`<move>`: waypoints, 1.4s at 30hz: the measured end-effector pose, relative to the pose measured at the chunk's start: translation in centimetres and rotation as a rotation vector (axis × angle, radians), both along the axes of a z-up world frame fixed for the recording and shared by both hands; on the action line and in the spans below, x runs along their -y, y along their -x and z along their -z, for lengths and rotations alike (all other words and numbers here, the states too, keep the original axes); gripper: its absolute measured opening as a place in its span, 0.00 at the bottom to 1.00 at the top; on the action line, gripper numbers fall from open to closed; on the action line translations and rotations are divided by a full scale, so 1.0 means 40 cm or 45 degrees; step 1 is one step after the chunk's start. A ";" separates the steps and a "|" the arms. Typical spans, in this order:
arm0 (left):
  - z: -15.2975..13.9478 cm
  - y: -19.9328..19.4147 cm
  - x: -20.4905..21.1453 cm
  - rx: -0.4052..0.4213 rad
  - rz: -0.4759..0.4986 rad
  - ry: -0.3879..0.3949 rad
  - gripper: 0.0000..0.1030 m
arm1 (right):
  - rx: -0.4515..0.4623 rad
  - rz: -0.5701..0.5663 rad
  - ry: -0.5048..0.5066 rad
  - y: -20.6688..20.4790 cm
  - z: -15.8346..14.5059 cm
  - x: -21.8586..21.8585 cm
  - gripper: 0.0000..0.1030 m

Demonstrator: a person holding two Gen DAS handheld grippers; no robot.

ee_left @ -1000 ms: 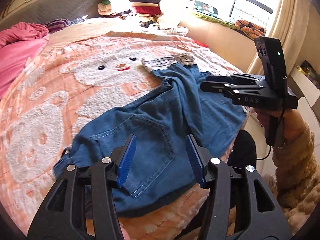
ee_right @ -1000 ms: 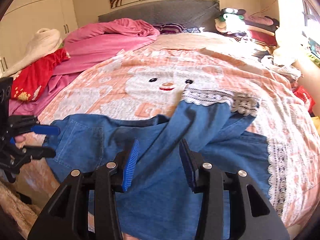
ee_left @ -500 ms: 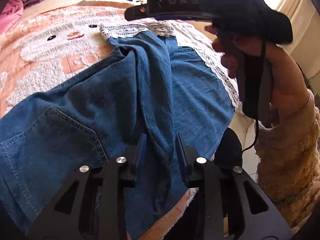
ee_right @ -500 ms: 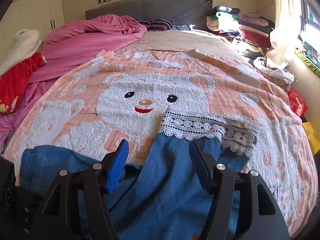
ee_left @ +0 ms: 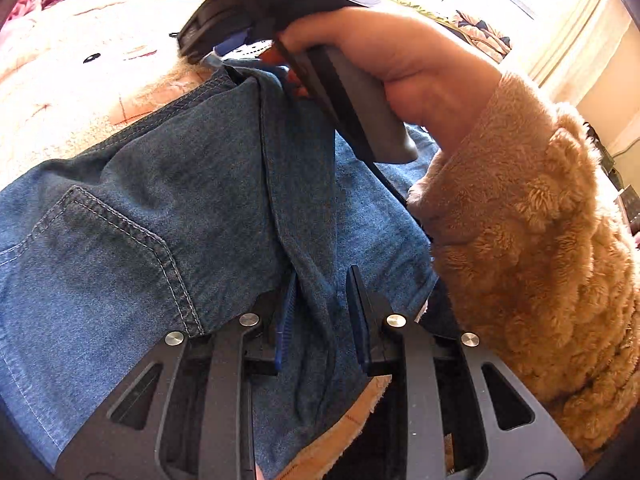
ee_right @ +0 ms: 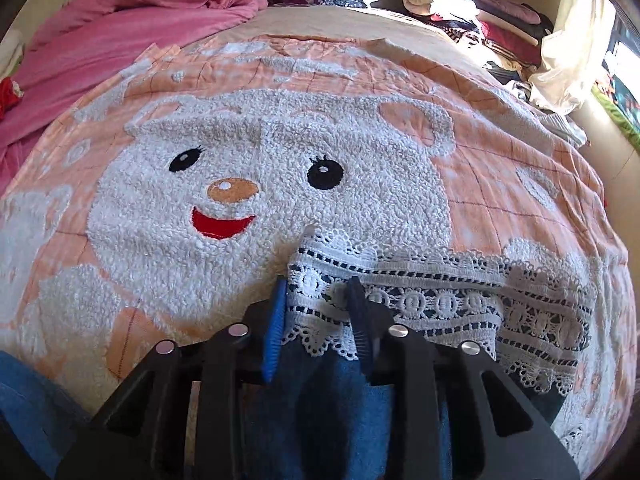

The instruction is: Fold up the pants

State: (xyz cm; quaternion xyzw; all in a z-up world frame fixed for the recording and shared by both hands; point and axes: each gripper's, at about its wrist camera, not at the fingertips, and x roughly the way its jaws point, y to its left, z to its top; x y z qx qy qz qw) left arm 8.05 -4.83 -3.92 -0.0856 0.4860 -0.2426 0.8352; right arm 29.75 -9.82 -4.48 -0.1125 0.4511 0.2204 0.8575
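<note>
Denim pants (ee_left: 168,216) lie spread on the bed (ee_right: 200,152): soft, limp, fairly heavy. Left tongs (ee_left: 320,312) straddle a raised fold at 6 o'clock, jaws apart. Right tongs (ee_right: 316,320) bracket the lace hem (ee_right: 440,300), seemingly not yet pinched. Seams and hem grip best.

No legible text, label or number anywhere (either wrist view)

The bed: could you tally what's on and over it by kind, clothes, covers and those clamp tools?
Denim pants with lace cuffs: 1
Bear-print blanket: 1
Pink duvet: 1
Piles of clothes: 1
Handheld grippers, left gripper and right gripper: 2
Total: 6
</note>
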 end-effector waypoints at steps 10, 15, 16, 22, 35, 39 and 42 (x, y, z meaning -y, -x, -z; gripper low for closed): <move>-0.020 0.007 -0.037 0.020 -0.029 0.030 0.29 | 0.130 0.187 -0.526 0.164 -0.198 0.322 0.09; -0.030 0.006 -0.020 0.087 -0.035 -0.034 0.32 | 0.199 0.336 -0.579 0.291 -0.222 0.476 0.07; -0.026 0.001 -0.004 0.097 -0.033 -0.054 0.31 | 0.198 0.366 -0.595 0.317 -0.216 0.505 0.07; -0.023 -0.013 0.023 0.126 0.003 -0.122 0.17 | 0.152 0.551 -0.665 0.427 -0.142 0.636 0.07; -0.043 -0.025 0.055 0.199 0.072 -0.243 0.01 | 0.029 0.685 -0.751 0.460 0.011 0.720 0.31; -0.052 -0.019 0.049 0.217 0.075 -0.258 0.01 | 0.047 0.688 -0.803 0.452 0.020 0.736 0.13; -0.060 -0.013 0.049 0.227 0.087 -0.257 0.01 | 0.071 0.655 -0.851 0.471 -0.001 0.748 0.09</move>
